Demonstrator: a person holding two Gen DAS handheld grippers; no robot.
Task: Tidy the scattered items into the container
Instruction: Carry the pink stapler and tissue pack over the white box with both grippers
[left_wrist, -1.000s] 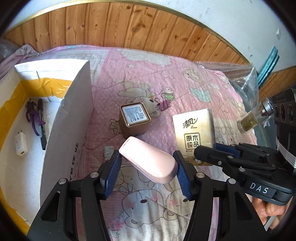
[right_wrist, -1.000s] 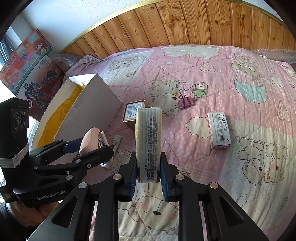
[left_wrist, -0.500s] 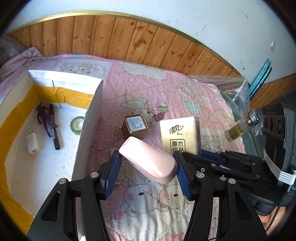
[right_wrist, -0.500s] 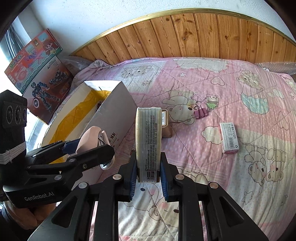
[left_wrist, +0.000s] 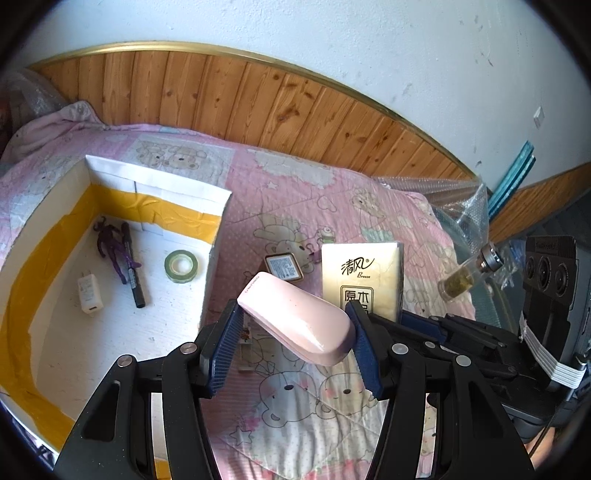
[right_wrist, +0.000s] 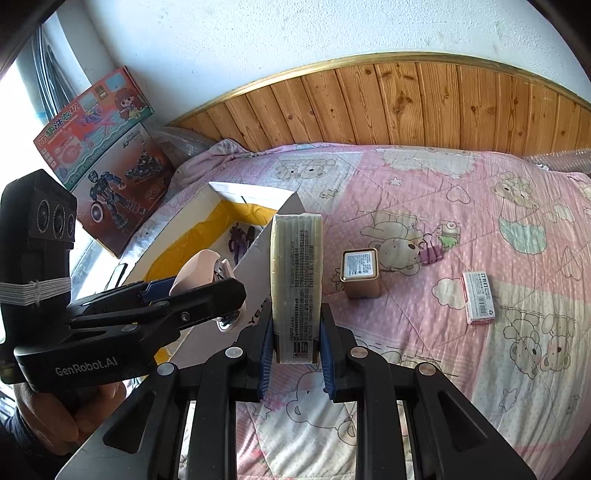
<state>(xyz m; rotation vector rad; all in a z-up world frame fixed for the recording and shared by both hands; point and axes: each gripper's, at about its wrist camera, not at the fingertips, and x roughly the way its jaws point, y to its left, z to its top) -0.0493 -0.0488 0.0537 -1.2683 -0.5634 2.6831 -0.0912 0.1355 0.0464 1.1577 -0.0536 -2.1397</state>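
Observation:
My left gripper (left_wrist: 295, 350) is shut on a pink stapler (left_wrist: 295, 321), held above the bed just right of the box wall. My right gripper (right_wrist: 295, 354) is shut on a tissue pack (right_wrist: 297, 280), upright, also seen in the left wrist view (left_wrist: 360, 273). The white cardboard box (left_wrist: 216, 254) with yellow tape lies to the left; it holds a tape roll (left_wrist: 181, 266), a black pen (left_wrist: 131, 271), a purple figure (left_wrist: 110, 242) and a white charger (left_wrist: 89, 294). On the bed lie a gold tin (right_wrist: 360, 273), purple binder clips (right_wrist: 432, 253) and a small staple box (right_wrist: 478, 297).
A pink cartoon quilt (right_wrist: 461, 229) covers the bed, with a wooden headboard (right_wrist: 406, 107) behind. Toy boxes (right_wrist: 107, 162) lean at the left wall. A small glass bottle (left_wrist: 467, 277) and bubble wrap (left_wrist: 454, 195) sit at the bed's right edge.
Both grippers have risen and drawn back with their loads. The box interior has come more into view on the left, and the tin and clips look farther away.

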